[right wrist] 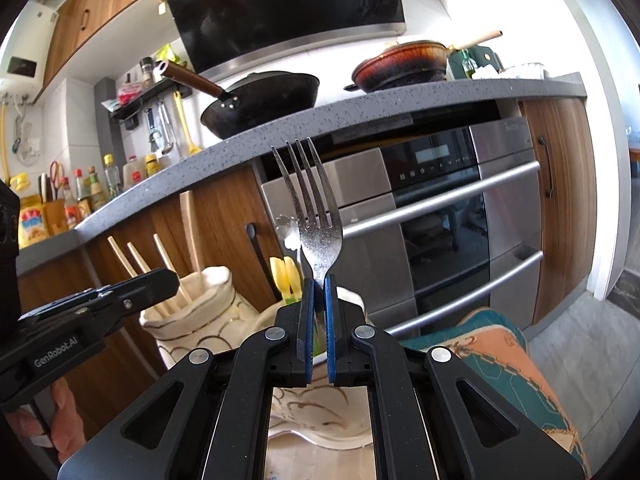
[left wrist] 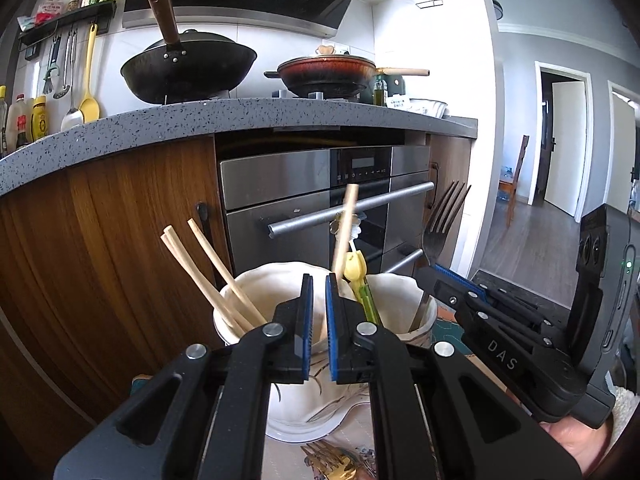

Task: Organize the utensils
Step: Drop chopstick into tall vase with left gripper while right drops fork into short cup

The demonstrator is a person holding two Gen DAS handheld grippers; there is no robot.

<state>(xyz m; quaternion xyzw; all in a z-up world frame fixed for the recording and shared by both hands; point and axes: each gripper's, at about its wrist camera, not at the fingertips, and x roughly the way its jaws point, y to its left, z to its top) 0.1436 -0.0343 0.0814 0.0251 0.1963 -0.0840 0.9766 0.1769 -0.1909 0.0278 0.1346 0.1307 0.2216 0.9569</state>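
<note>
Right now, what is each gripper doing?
Left gripper: closed, holding nothing.
Right gripper: closed on a fork, prongs up.

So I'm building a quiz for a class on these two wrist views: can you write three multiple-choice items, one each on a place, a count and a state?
1. Where do the wooden chopsticks stand?
A. in the cream holder
B. on the countertop
C. in the wok

2. How many tines has the fork?
A. two
B. three
C. four

3. What is the right gripper doing?
A. standing open
B. clamping the fork
C. holding a chopstick

Key:
1 A, their lower ends go down inside the holder's rim.
2 C, four tines show in the right wrist view.
3 B, its blue pads close on the fork's neck, tines up.
</note>
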